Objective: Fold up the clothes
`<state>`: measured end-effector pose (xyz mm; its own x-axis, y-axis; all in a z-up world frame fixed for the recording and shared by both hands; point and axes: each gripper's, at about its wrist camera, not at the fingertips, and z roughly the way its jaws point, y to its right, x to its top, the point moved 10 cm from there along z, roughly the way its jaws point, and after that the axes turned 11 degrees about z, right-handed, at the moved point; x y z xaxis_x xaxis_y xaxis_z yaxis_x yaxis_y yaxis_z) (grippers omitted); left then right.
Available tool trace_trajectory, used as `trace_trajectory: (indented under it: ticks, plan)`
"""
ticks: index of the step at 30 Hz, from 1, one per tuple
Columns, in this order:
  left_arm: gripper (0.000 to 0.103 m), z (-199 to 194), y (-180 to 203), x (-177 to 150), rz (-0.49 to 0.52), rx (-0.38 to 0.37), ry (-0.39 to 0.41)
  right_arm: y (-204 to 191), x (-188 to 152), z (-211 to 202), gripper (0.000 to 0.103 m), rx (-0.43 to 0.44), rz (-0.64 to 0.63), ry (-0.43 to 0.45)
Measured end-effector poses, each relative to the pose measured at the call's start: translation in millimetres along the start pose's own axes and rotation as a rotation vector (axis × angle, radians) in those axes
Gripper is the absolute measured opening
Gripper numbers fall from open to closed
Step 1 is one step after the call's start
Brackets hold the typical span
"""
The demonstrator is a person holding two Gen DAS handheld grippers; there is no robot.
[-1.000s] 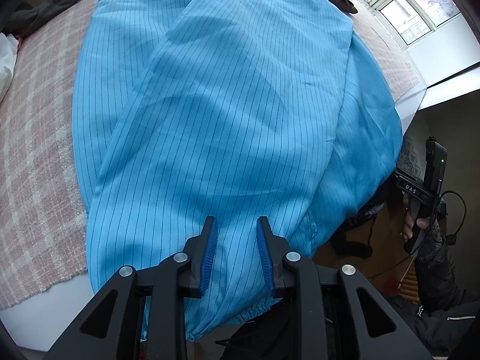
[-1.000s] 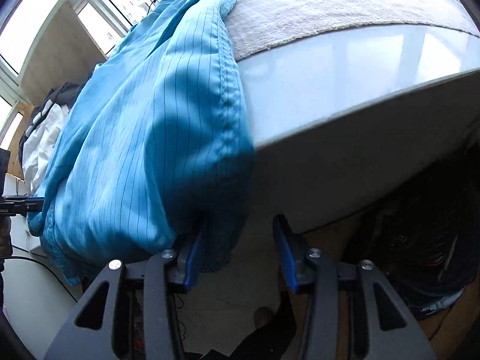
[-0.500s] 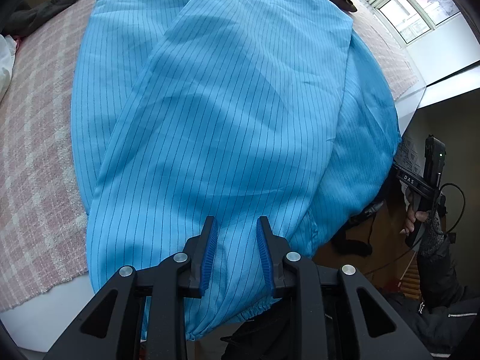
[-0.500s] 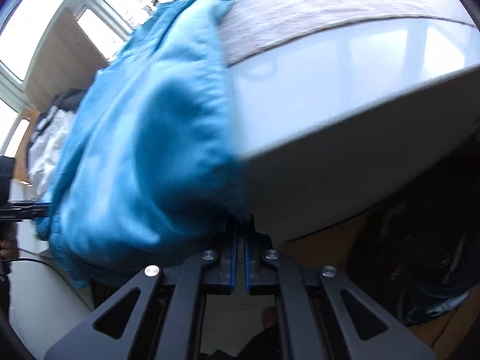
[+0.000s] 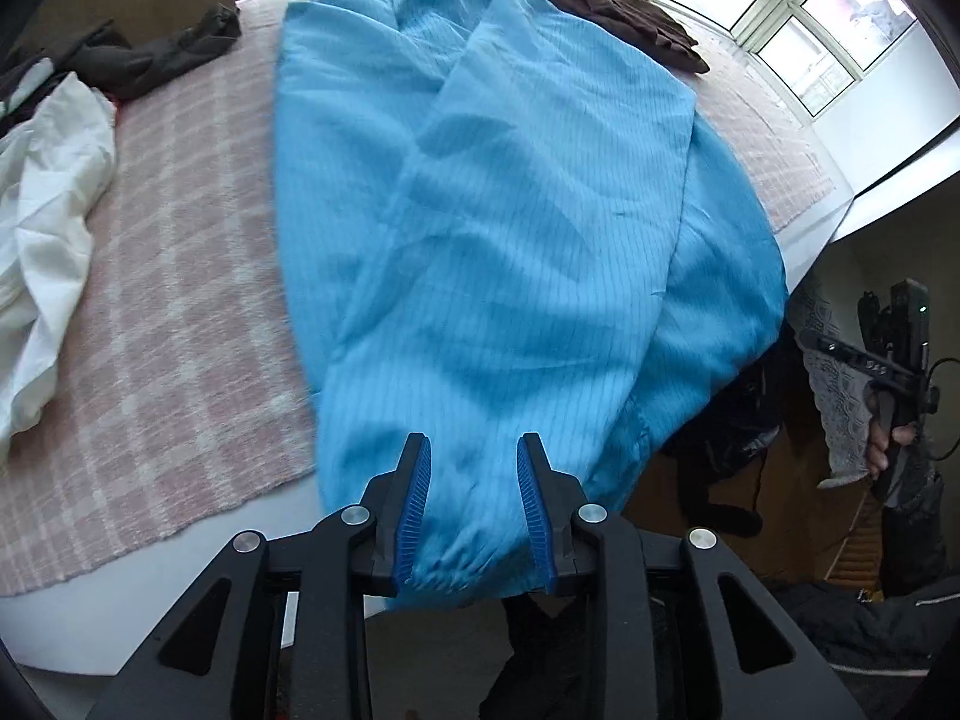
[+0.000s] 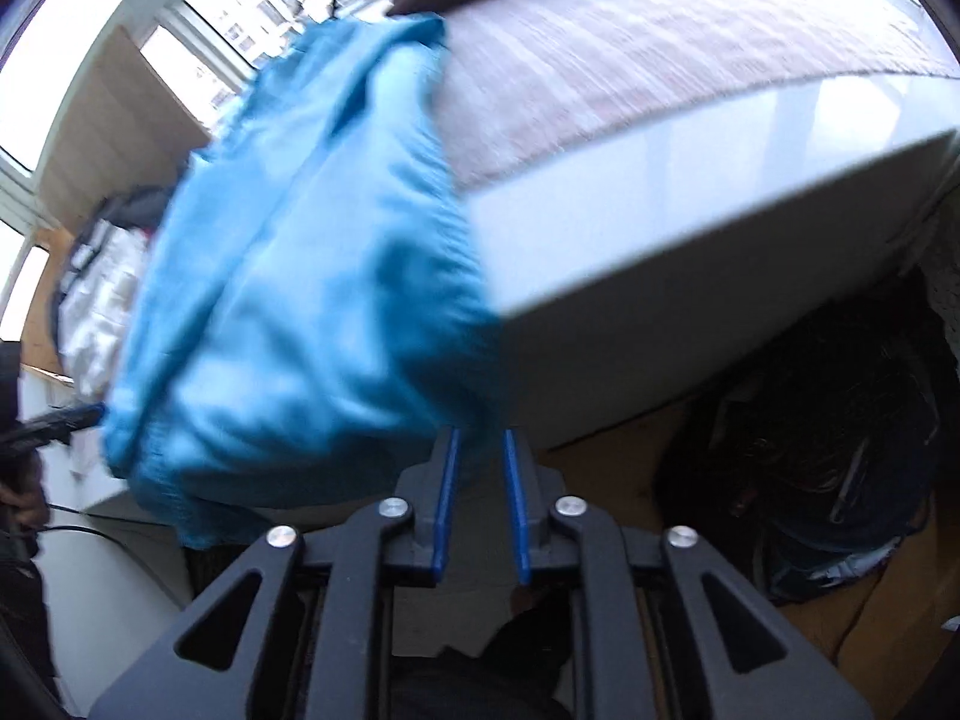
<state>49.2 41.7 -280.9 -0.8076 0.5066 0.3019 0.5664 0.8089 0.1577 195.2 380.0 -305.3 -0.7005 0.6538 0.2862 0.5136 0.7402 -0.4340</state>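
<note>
Both cuffs of the blue trousers (image 5: 516, 252) coming up off the counter (image 6: 660, 198)

My left tool (image 5: 474, 510) has just widened, 1 gathered cuff bunched between its pads; my right tool (image 6: 480, 504) clamped, then parted slightly, blurred cloth at its tips, hold uncertain. Fold starting. No writing readable

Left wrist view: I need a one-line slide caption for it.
Left gripper straddles the gathered cuff of blue striped trousers spread on a pink checked blanket.

One blue garment (image 5: 516, 252), one white cloth (image 5: 48, 192), two dark garments (image 5: 624, 24), one pink blanket (image 5: 180, 300)
</note>
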Motion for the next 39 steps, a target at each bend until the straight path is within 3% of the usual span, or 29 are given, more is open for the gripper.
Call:
trace_trajectory:
  ticks: [1,2,5,7,10,14,15,16,17,20,24,29,32,39]
  plan:
    - [0.031,-2,-3,-6,-0.002,0.011,0.003,-17,0,-5,0.041,0.023,-0.028,0.003]
    - [0.031,-2,-3,-13,-0.001,0.02,0.004,-37,-1,-7,0.046,0.037,-0.075,0.01]
    - [0.031,-2,10,-28,0.065,0.065,-0.007,-100,-12,-2,0.046,0.045,-0.253,0.031]
    - [0.032,4,28,-31,0.109,0.071,-0.011,-131,-16,15,0.046,0.059,-0.298,-0.002]
    - [0.032,16,50,-21,0.171,0.073,-0.007,-138,18,33,0.046,0.101,-0.307,-0.078]
    - [0.03,42,51,-10,0.235,0.133,-0.064,-148,16,38,0.046,0.093,-0.313,-0.092]
    - [0.026,49,49,-9,0.245,0.143,-0.084,-149,18,38,0.046,0.084,-0.311,-0.087]
    - [0.012,54,48,-7,0.255,0.146,-0.094,-147,20,37,0.046,0.074,-0.305,-0.081]
    - [0.005,58,47,-5,0.264,0.146,-0.1,-142,20,34,0.046,0.062,-0.296,-0.073]
    - [0.001,57,50,4,0.258,0.138,-0.078,-122,24,23,0.046,0.029,-0.253,-0.049]
    - [0.001,24,82,14,0.218,-0.027,0.003,-96,39,14,0.046,0.064,-0.132,-0.031]
    - [0.001,-21,112,21,0.189,-0.166,0.073,-101,82,39,0.046,0.181,-0.032,-0.047]
    - [0.001,-32,136,25,0.182,-0.238,0.093,-106,121,59,0.047,0.168,-0.022,-0.028]
    - [0.001,-6,176,23,0.195,-0.326,0.048,-101,206,116,0.047,0.082,-0.008,-0.073]
